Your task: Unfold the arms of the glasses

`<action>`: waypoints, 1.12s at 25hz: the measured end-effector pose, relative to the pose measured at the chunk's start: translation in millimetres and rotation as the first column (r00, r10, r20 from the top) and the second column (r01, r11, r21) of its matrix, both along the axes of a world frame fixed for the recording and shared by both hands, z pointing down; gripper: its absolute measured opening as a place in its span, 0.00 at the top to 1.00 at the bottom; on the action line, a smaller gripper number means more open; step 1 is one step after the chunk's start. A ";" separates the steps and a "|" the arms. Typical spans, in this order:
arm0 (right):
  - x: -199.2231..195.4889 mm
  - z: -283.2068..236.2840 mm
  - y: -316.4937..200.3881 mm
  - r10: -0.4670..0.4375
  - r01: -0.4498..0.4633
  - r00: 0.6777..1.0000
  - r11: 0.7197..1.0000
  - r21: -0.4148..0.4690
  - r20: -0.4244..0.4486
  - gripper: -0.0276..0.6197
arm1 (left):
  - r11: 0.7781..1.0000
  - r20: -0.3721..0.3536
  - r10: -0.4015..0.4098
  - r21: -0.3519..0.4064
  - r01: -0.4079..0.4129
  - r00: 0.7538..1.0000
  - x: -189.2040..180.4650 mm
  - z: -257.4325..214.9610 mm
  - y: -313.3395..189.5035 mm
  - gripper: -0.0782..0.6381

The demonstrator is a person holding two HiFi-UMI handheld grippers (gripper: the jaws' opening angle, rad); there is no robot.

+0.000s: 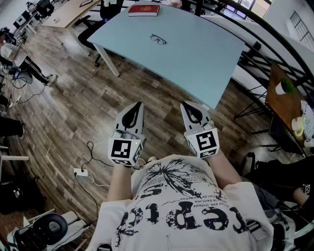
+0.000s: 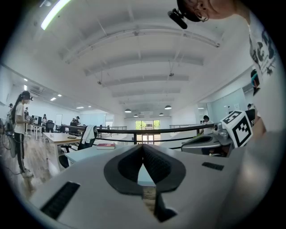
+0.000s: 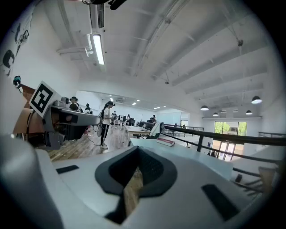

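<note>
Left gripper (image 2: pixel 143 146): fingers closed tip to tip, nothing between. Right gripper (image 3: pixel 137 148): likewise pressed together, empty. Both held side by side near person's chest, above wooden floor (image 1: pixel 73 112), aimed toward far table (image 1: pixel 206 63). Glasses (image 1: pixel 158 39) lie on pale blue tabletop, well apart from both grippers. Red book (image 1: pixel 143 10) at table's far edge, left of glasses.

Dark thin-framed glasses (image 1: pixel 158 39) and a red hardcover book (image 1: pixel 143 10) sit on a pale blue tabletop (image 1: pixel 206 59) (floor planks (image 1: pixel 73 98): streaky grey-brown).
</note>
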State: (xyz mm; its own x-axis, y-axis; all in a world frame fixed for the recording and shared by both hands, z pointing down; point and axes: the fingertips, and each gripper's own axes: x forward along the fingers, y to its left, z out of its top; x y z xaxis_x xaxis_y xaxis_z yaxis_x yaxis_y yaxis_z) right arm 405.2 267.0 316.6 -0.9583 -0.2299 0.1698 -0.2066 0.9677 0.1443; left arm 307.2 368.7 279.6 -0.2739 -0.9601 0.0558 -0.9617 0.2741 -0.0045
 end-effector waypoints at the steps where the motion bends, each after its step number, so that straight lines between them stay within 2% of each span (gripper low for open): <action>1: 0.6 0.9 0.4 -0.003 0.003 1.000 1.000 0.006 0.000 0.95 | 1.000 0.001 0.005 -0.002 -0.005 1.000 1.4 0.9 -1.1 0.87; 11: 4.3 13.4 -1.7 -0.006 0.006 1.000 1.000 -0.013 -0.020 0.95 | 1.000 -0.007 0.012 -0.011 -0.012 1.000 1.4 8.8 -2.8 0.87; 16: -1.6 14.0 3.2 0.024 -0.025 0.999 0.999 -0.041 -0.028 0.94 | 1.000 -0.023 0.020 -0.013 -0.020 1.000 -6.1 10.5 4.9 0.87; 28: -62.3 26.2 59.1 0.141 -0.143 0.989 0.987 -0.073 -0.038 0.94 | 0.996 -0.032 0.086 -0.026 -0.087 0.996 -76.1 17.5 68.1 0.87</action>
State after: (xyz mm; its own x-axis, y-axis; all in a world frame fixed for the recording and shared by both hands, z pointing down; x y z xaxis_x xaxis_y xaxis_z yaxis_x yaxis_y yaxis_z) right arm 342.9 326.1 342.8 -0.9105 -0.3485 0.2228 -0.3389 0.9373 0.0813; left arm 231.1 436.8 297.1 -0.1880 -0.9781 0.0896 -0.9815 0.1904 0.0189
